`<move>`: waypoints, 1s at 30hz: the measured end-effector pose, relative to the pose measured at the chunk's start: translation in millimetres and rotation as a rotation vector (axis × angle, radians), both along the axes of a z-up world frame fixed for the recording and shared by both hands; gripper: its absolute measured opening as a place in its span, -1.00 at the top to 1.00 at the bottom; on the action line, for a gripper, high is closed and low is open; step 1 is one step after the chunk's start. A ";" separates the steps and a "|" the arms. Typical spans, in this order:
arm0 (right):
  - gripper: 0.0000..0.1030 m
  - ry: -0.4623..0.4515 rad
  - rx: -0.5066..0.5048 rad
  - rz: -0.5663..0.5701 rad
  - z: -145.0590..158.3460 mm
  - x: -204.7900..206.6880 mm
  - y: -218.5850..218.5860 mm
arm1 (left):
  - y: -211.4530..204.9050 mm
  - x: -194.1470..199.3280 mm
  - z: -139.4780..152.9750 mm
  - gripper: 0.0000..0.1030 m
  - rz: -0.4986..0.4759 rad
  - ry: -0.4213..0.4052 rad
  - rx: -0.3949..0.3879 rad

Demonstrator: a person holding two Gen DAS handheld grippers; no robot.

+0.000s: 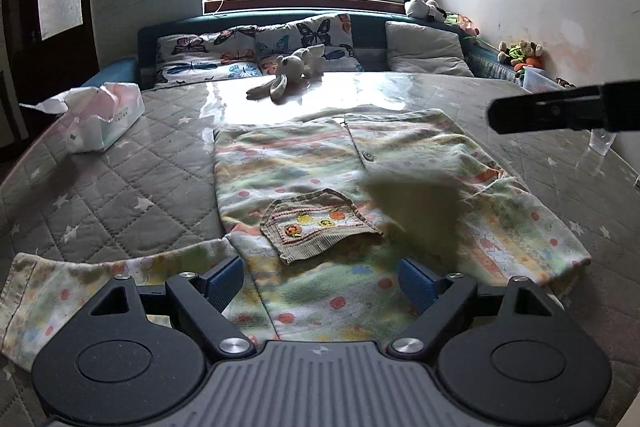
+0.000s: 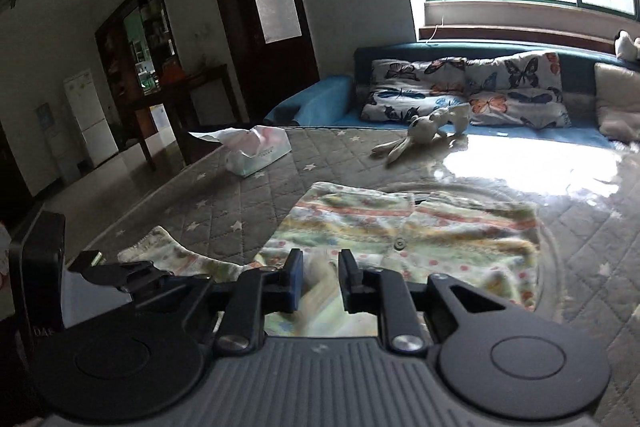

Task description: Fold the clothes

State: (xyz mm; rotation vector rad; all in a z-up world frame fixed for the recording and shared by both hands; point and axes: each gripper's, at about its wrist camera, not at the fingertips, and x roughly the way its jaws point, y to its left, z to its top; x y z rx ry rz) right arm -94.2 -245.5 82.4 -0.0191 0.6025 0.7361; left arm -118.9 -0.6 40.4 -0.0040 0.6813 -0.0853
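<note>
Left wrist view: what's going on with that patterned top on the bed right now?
A person with a claw in each hand is folding a patterned cardigan spread on the quilted bed. The left claw hangs open over its near edge, gripping nothing. The right claw has its jaws slightly apart with blurred fabric between them. One sleeve lies out to the left, unfolded.

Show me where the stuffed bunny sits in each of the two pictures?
Left wrist view: the stuffed bunny lies upper centre, just before the butterfly pillows.
Right wrist view: the bunny lies right of centre, upper half.
Shared landmark: the butterfly pillows right behind it.
</note>
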 end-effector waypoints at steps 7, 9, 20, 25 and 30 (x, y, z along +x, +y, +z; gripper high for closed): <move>0.25 0.010 -0.112 -0.051 -16.5 1.7 -41.3 | -0.5 -0.3 13.2 -0.66 0.010 -0.042 -0.008; 0.25 0.041 -0.141 -0.073 -30.6 1.9 -54.1 | -0.7 -1.5 19.3 -0.66 0.014 -0.062 -0.014; 0.23 0.135 -0.180 -0.156 -76.7 13.2 -88.1 | -26.7 7.0 14.6 0.06 -0.114 -0.034 -0.041; 0.18 0.094 -0.147 -0.127 -64.7 34.5 -75.7 | -35.4 11.7 1.5 0.33 -0.163 0.009 -0.065; 0.17 0.123 -0.183 -0.105 -79.8 59.7 -56.8 | -35.1 13.7 -7.9 0.36 -0.177 0.046 -0.063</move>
